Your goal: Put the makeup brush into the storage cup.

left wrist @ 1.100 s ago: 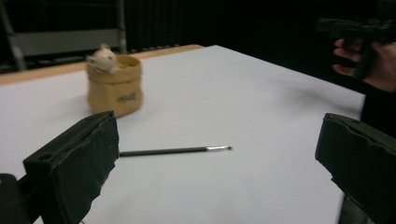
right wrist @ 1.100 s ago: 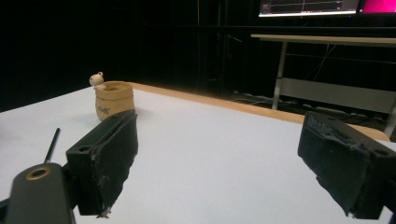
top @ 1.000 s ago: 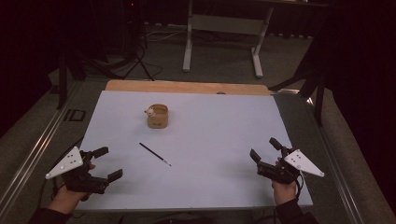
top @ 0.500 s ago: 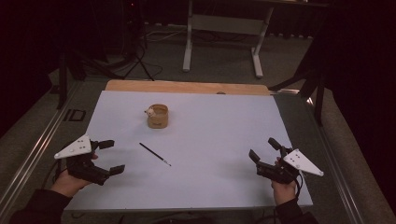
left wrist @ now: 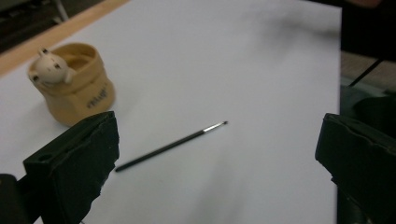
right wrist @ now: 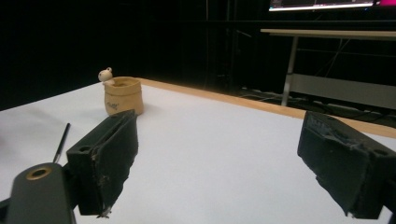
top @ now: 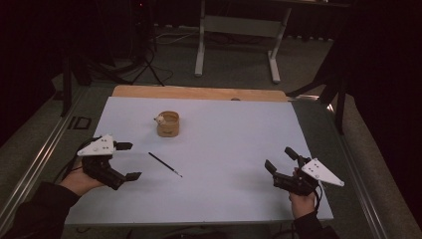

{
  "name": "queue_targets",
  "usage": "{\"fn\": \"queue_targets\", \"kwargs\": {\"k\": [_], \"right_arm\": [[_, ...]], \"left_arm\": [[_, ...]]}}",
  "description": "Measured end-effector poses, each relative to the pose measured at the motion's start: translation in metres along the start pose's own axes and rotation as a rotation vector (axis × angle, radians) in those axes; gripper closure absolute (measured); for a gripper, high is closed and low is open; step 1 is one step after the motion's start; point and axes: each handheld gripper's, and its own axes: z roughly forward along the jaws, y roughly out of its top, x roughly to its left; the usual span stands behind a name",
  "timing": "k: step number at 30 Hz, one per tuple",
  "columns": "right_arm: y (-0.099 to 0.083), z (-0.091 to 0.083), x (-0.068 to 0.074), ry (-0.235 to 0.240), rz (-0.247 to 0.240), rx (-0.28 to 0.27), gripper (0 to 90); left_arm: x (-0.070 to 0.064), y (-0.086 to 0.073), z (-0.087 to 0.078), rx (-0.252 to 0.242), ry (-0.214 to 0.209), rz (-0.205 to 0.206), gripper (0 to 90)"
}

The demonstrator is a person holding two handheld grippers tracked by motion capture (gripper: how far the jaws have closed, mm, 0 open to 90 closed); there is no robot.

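Left tool [top: 125, 160] jaws spread, near-left of thin brush [top: 164, 164] lying flat on worktop [top: 239, 149] | right tool [top: 282, 159] spread, idle | risk: your jaws skid the brush or roll it toward cup [top: 168, 124]

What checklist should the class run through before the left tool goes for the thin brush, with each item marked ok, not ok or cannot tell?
1. Left tool open wide enough for the brush: ok, jaws stand far apart.
2. Brush lying free on the white table sheet, nothing touching it: ok.
3. Left tool aimed at the brush: ok, the left gripper view shows the brush between the jaws, farther off.
4. Cup clear of the path: ok, it stands apart, beyond the brush.
5. Right tool out of the way: ok, open, empty, at the far side.
6. Bristle end condition: cannot tell, too small.
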Motion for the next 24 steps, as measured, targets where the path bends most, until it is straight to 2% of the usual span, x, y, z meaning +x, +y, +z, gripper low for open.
{"fn": "queue_targets", "kwargs": {"k": [4,5,6,11,13,14,15,17,22,24], "right_arm": [[0.0,0.0,0.0,0.009,0.0,0.005,12.3],[0.0,0.0,0.0,0.011,0.002,0.004,12.3],[0.0,0.0,0.0,0.009,0.001,0.005,12.3],[0.0,0.0,0.0,0.015,-0.005,-0.005,12.3],[0.0,0.0,0.0,0.012,-0.007,-0.005,12.3],[0.0,0.001,0.0,0.013,-0.011,-0.005,12.3],[0.0,0.001,0.001,0.015,-0.013,-0.006,12.3],[0.0,0.001,0.001,0.019,-0.011,-0.005,12.3],[0.0,0.002,0.001,0.028,-0.01,0.003,12.3],[0.0,0.002,0.001,0.03,-0.007,0.005,12.3]], "left_arm": [[0.002,0.009,0.005,0.028,0.02,0.047,0.6],[0.003,0.011,0.006,0.033,0.003,0.046,0.6],[0.003,0.013,0.007,0.04,0.012,0.054,0.6],[0.009,0.024,0.011,0.104,-0.014,0.085,0.6],[0.01,0.026,0.011,0.111,-0.019,0.091,0.6],[0.015,0.03,0.012,0.13,-0.023,0.102,0.6],[0.017,0.032,0.012,0.136,-0.037,0.102,0.6],[0.021,0.035,0.014,0.143,-0.037,0.114,0.6],[0.026,0.041,0.022,0.166,-0.047,0.164,1.6],[0.028,0.043,0.028,0.195,-0.057,0.182,1.6]]}}
